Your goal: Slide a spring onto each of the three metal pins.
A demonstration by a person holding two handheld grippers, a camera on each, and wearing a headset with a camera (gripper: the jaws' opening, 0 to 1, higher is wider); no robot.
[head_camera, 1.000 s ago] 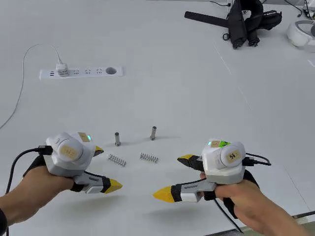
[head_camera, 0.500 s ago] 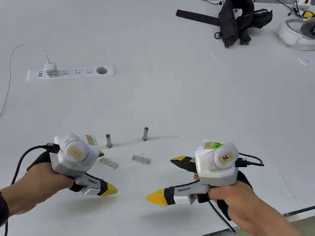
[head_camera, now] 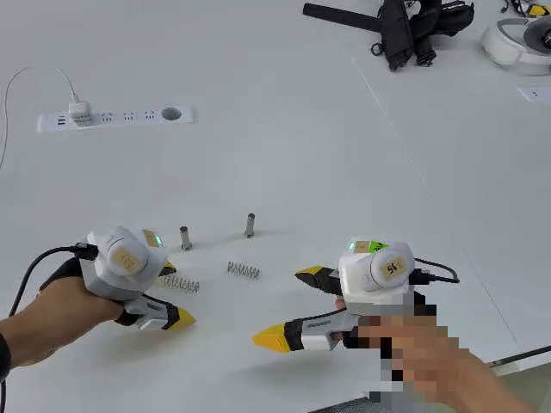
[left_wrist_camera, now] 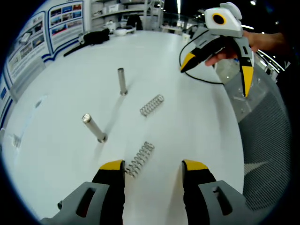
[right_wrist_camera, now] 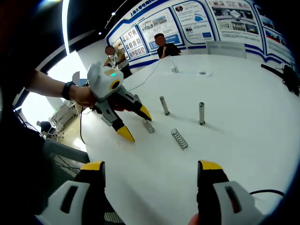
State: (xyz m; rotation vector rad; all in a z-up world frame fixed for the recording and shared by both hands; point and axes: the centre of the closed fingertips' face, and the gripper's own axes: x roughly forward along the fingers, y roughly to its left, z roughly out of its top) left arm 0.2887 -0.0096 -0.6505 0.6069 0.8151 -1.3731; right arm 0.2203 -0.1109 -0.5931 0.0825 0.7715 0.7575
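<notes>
The left gripper (head_camera: 175, 294) has drawn closer to the nearer spring (left_wrist_camera: 140, 158) than it was a second ago, while the right gripper (head_camera: 286, 305) sits about where it did relative to the parts. Both are hand-held low over the white counter (head_camera: 344, 172), each with its yellow-tipped jaws spread wide and gripping nothing. In the left gripper view the nearer spring lies flat on the counter, one end just beside one jaw tip, the rest reaching forward between the two jaws. A second spring (head_camera: 244, 270) lies flat a little further in, between the two grippers and apart from both. Just beyond the springs two short metal pins stand upright on the counter, the left pin (head_camera: 185, 238) near the left gripper and the right pin (head_camera: 250, 225) behind the second spring; both are bare. Well beyond them a white power strip (head_camera: 120, 116) lies with a charger (head_camera: 77, 110) plugged into it, and black gear (head_camera: 405, 21) rests at the far edge
</notes>
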